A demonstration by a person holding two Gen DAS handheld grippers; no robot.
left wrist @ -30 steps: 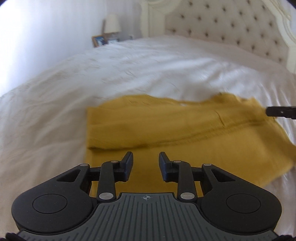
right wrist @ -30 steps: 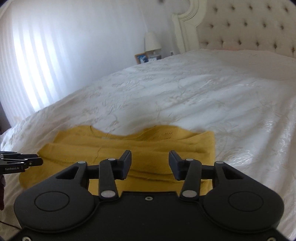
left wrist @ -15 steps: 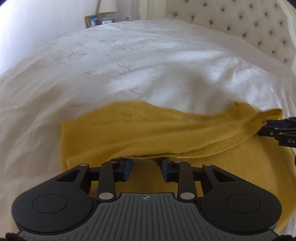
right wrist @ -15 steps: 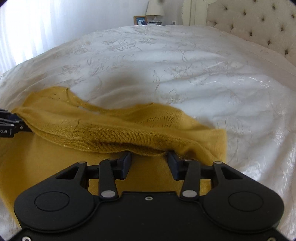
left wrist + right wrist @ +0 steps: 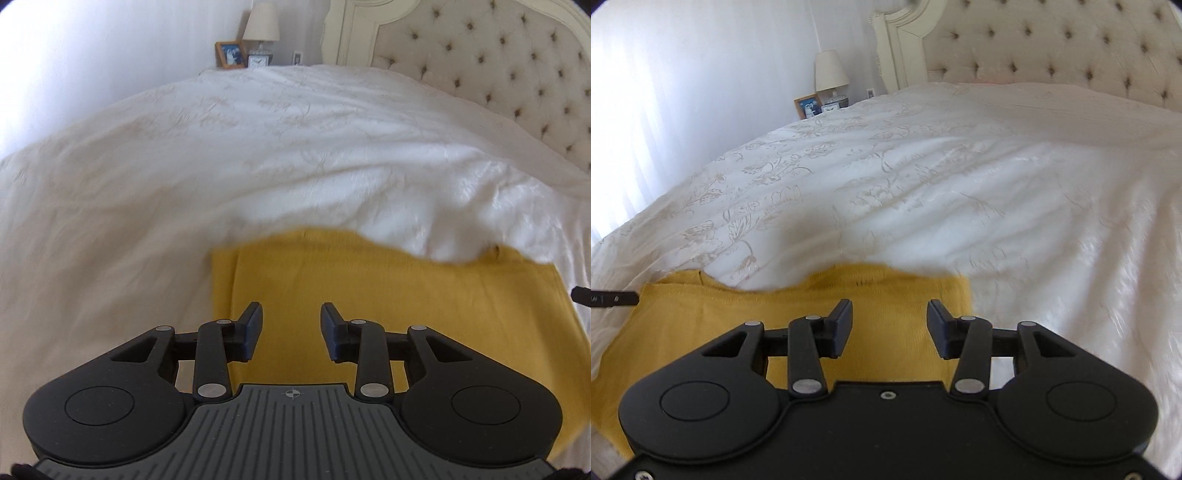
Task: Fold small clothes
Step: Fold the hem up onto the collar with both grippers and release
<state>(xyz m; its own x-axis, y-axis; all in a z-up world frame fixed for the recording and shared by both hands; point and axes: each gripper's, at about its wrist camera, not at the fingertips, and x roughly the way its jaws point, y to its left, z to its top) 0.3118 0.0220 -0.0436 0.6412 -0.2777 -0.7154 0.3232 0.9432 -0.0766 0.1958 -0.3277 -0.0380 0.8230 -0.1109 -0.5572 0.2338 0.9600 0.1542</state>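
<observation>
1. I'm hovering the left tongs (image 5: 291, 319) over the near-left part of the yellow garment (image 5: 406, 295), jaws parting, nothing between them, pads clear of the cloth.
2. I'm holding the right tongs (image 5: 889, 319) over the garment's near-right part, jaws also widening, empty, not gripping fabric.
3. The garment is lying flat on the white bedspread (image 5: 960, 184) at the near edge of the bed, looking like a neat folded rectangle; its far edge is partly hidden by a puffed ridge of bedspread.
4. My read: a fold is just laid and I'm letting go; the next step is probably another fold across.
5. To do it well I'm planning to drop each pair of tongs to a near corner, pinching every layer, not just the top one.
6. I'm keeping both sides level while lifting so the edges line up.
7. Risk: snagging the bedspread along with the cloth, so I'm aiming at the garment's edge only.
</observation>
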